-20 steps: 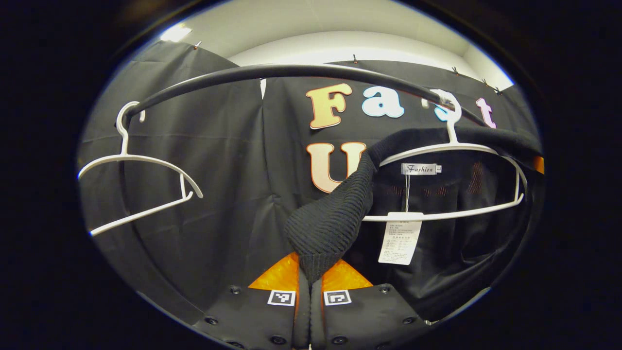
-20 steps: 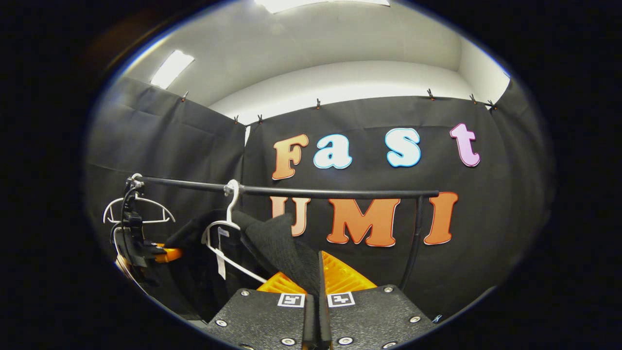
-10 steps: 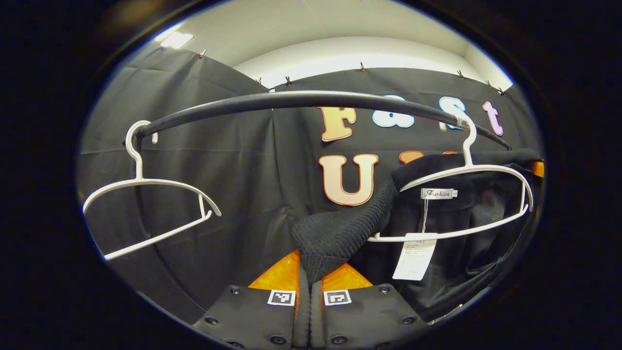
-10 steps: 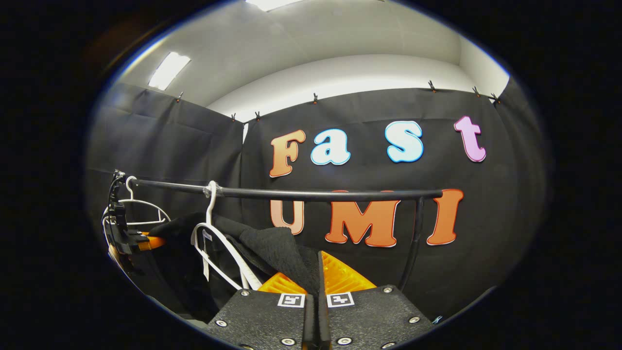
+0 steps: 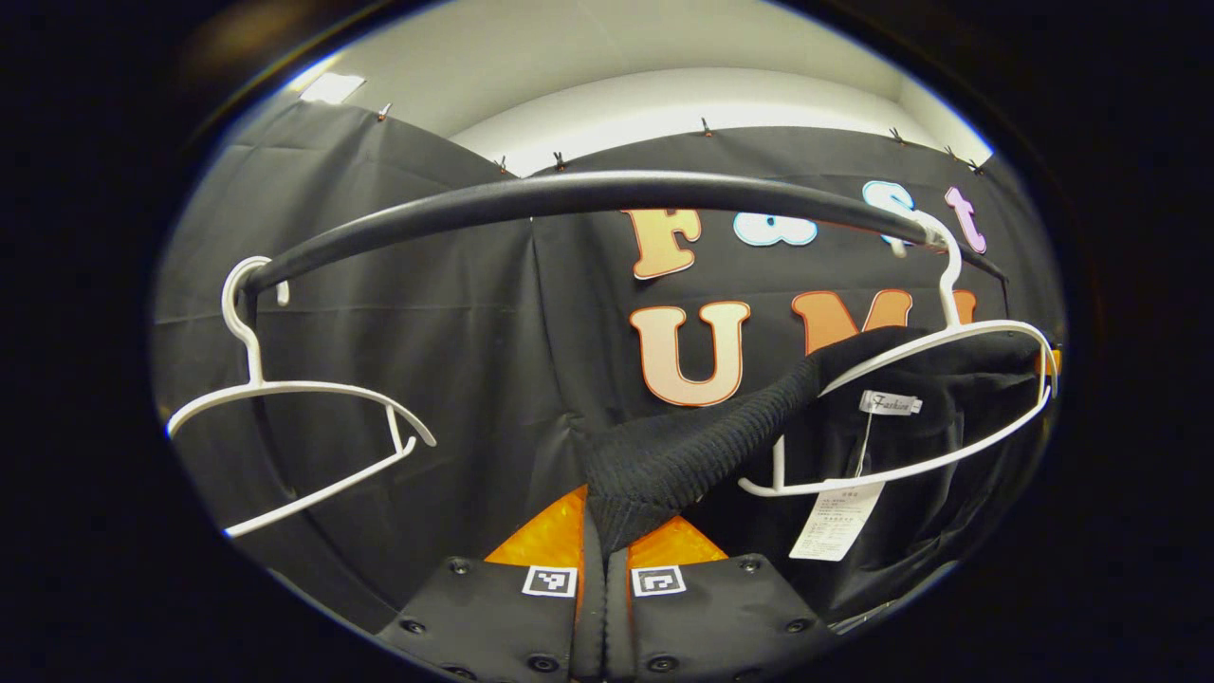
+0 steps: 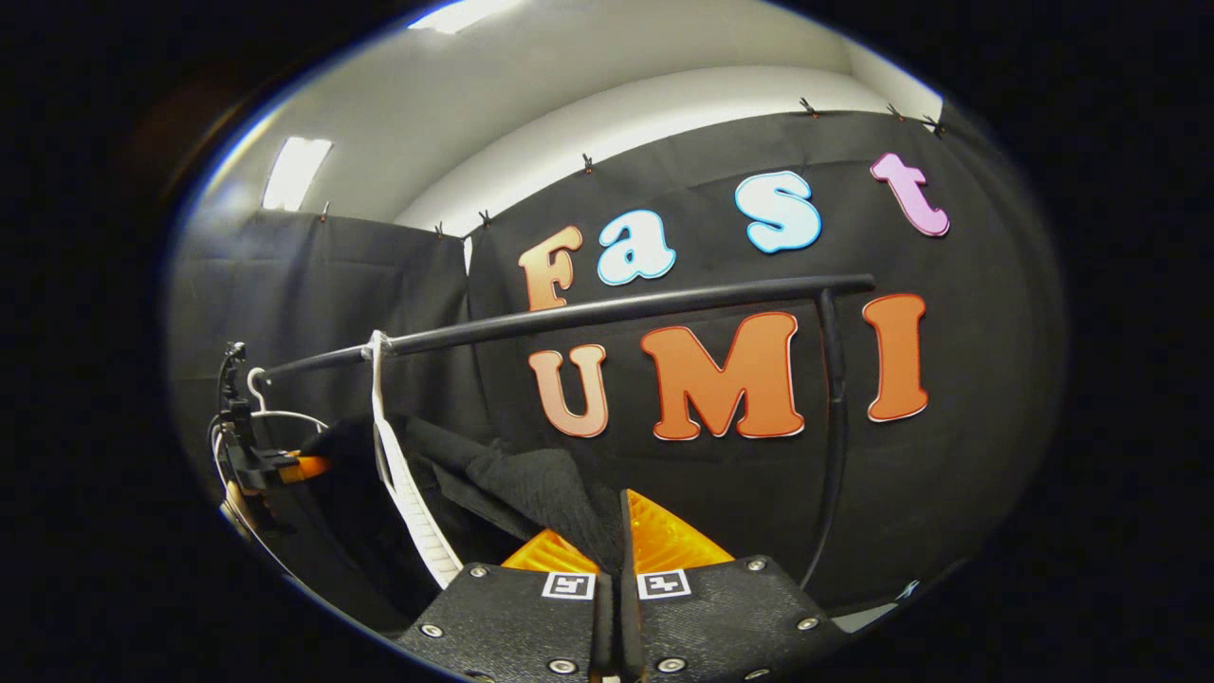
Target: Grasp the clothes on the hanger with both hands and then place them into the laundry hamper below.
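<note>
A black knit garment [image 5: 692,446] is stretched from the white hanger [image 5: 934,346] on the right down to my left gripper [image 5: 604,531], which is shut on its ribbed edge. Its shoulder on my side has slid off the hanger's arm, and a paper tag [image 5: 836,521] dangles inside. In the right gripper view the same garment [image 6: 531,484] runs from the hanger [image 6: 403,479], seen nearly edge-on, to my right gripper [image 6: 621,536], shut on a fold of the cloth. The left gripper [image 6: 254,463] appears far off at the left of that view. The hamper is out of sight.
A black rail [image 5: 588,193] spans the top and carries an empty white hanger [image 5: 294,417] at its left end. In the right gripper view the rail [image 6: 616,307] slopes up to a black upright post [image 6: 835,427]. Black cloth walls close in behind.
Both grippers kept their hold and pulled the garment. The loaded hanger slid right along the rail and tilted, and the knit shoulder drew off its arm. The right gripper view rolled, so the rail looks slanted.
</note>
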A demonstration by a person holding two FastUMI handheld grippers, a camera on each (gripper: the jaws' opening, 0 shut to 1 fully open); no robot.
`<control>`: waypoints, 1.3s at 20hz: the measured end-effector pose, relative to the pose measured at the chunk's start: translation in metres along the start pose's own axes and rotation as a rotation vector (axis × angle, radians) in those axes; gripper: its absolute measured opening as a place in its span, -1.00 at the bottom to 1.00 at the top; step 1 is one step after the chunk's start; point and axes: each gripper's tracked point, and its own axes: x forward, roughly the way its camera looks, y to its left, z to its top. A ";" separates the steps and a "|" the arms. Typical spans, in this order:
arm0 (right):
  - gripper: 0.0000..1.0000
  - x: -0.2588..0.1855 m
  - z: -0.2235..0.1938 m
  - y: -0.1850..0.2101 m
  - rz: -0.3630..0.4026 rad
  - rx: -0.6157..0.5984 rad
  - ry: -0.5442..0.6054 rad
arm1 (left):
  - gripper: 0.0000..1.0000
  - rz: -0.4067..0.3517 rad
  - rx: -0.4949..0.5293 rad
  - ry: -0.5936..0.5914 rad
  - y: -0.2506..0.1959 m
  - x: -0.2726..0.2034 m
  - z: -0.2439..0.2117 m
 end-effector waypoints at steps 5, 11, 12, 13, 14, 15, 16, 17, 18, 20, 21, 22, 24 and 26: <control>-0.96 0.010 -0.026 -0.013 0.077 0.143 -0.002 | -0.86 0.001 -0.021 0.004 0.007 0.020 -0.002; -0.95 0.025 -0.056 -0.009 0.120 0.241 0.052 | -0.86 0.028 -0.050 0.020 0.023 0.035 -0.020; -0.95 0.028 -0.058 -0.008 0.131 0.268 0.053 | -0.86 0.028 -0.066 0.029 0.024 0.035 -0.026; -0.95 0.033 -0.059 -0.008 0.135 0.289 0.052 | -0.85 0.026 -0.072 0.034 0.024 0.034 -0.030; -0.96 0.035 -0.064 -0.010 0.134 0.302 0.056 | -0.85 0.026 -0.056 0.029 0.026 0.031 -0.031; -0.96 0.037 -0.071 -0.010 0.130 0.308 0.067 | -0.85 0.032 -0.029 0.022 0.026 0.028 -0.030; -0.96 0.041 -0.079 -0.010 0.128 0.310 0.080 | -0.85 0.041 -0.006 0.022 0.027 0.025 -0.030; -0.96 0.044 -0.089 -0.008 0.128 0.311 0.099 | -0.85 0.052 0.014 0.030 0.029 0.025 -0.035; -0.96 0.045 -0.098 -0.006 0.128 0.313 0.119 | -0.85 0.066 0.022 0.048 0.035 0.024 -0.042; -0.96 0.048 -0.113 -0.002 0.133 0.325 0.143 | -0.85 0.071 -0.011 0.072 0.039 0.022 -0.055; -0.96 0.050 -0.121 0.000 0.133 0.331 0.157 | -0.86 0.077 -0.026 0.087 0.041 0.019 -0.062; -0.96 0.052 -0.130 0.001 0.131 0.330 0.169 | -0.84 0.082 -0.024 0.096 0.045 0.018 -0.066; -0.96 0.052 -0.150 0.002 0.122 0.309 0.203 | -0.85 0.084 0.000 0.108 0.049 0.013 -0.074; -0.96 0.052 -0.167 0.006 0.115 0.309 0.235 | -0.85 0.086 0.014 0.128 0.053 0.005 -0.085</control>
